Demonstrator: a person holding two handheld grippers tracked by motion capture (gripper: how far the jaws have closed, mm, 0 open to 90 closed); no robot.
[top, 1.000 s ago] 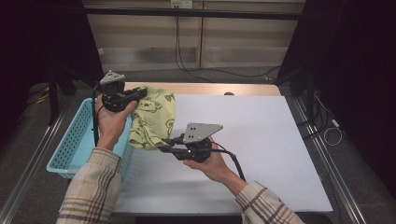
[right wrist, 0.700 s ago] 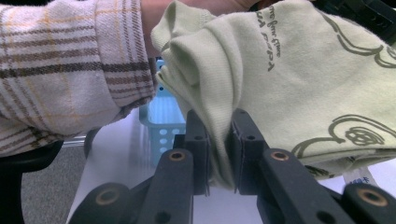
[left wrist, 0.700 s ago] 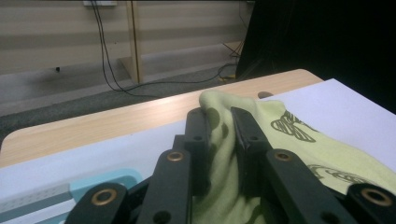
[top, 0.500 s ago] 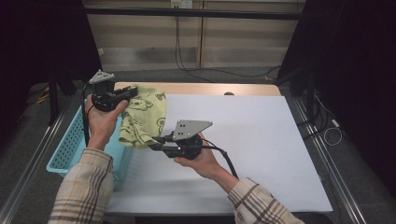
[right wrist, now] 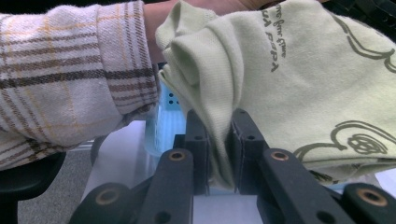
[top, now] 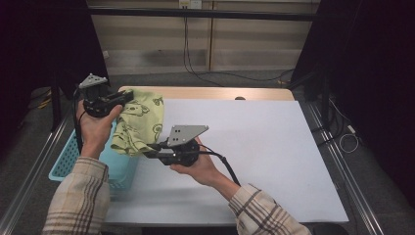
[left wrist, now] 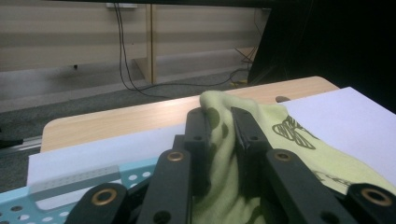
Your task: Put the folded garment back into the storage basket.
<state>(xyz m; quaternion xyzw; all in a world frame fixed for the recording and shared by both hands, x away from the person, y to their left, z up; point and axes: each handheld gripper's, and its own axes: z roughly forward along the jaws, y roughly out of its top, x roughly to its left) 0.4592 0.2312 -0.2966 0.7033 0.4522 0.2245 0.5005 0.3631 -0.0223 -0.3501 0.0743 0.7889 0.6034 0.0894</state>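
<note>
I have each hand-held gripper, left [top: 126, 96] and right [top: 149, 149], pinching an edge of the soft, light green printed garment [top: 139, 122], which sags limply just above the blue basket [top: 66, 161].

folded pale-green printed cloth [top: 139, 122], held aloft

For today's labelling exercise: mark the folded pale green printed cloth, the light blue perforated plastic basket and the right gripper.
Pale green printed cloth [top: 139, 125], high view, middle panel.
Light blue perforated plastic basket [top: 66, 164], high view, left rim.
Right gripper [right wrist: 218, 140], right gripper view, between jaws.
</note>
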